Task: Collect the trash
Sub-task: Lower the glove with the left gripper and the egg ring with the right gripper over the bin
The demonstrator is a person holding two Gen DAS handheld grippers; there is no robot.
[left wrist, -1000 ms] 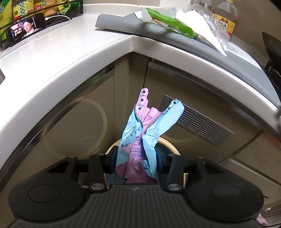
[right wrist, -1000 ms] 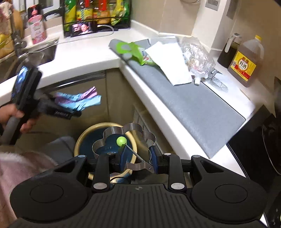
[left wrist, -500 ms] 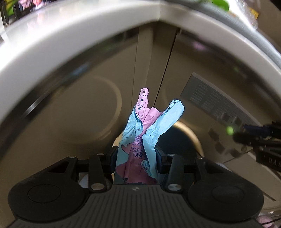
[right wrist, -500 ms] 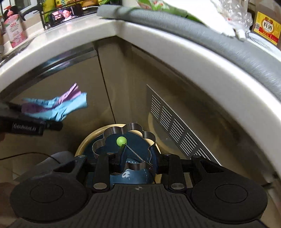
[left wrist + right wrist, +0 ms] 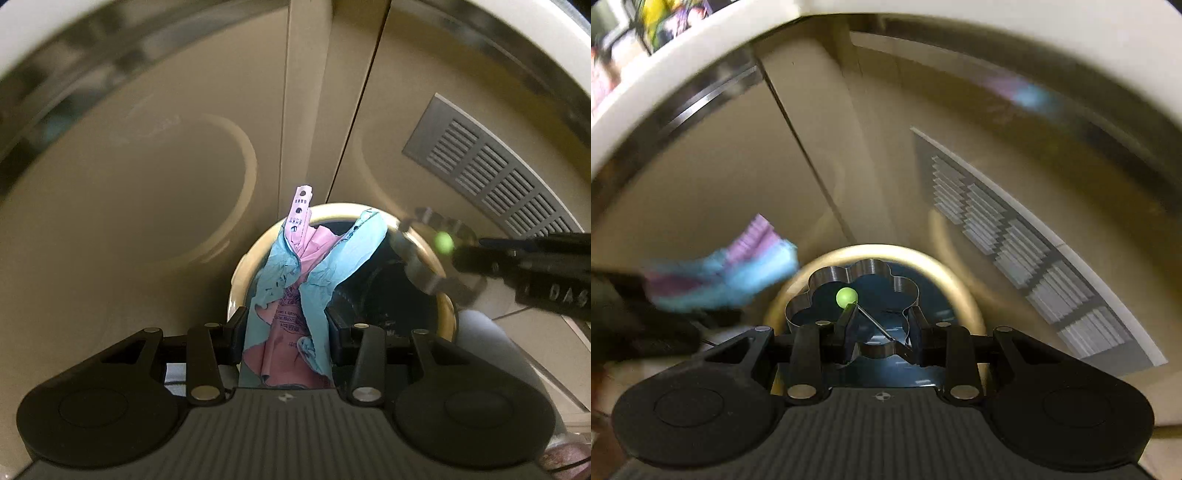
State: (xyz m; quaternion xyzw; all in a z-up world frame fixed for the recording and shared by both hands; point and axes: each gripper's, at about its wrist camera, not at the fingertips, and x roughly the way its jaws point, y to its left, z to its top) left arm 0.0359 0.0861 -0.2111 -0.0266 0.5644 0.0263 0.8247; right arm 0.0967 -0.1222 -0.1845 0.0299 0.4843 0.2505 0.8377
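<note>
- Two grippers are hanging over a round bin with a cream rim, in front of beige cabinet doors.
- Left gripper is pinching a crumpled wad of blue and pink paper between its fingers; the paper is sticking out past the fingertips, above the bin's opening.
- Right gripper is clamping a flower-shaped metal ring with a green-headed pin; the ring is reaching beyond the fingertips, over the bin.
- A slatted vent is sitting on the cabinet to the right of the fingers.
</note>
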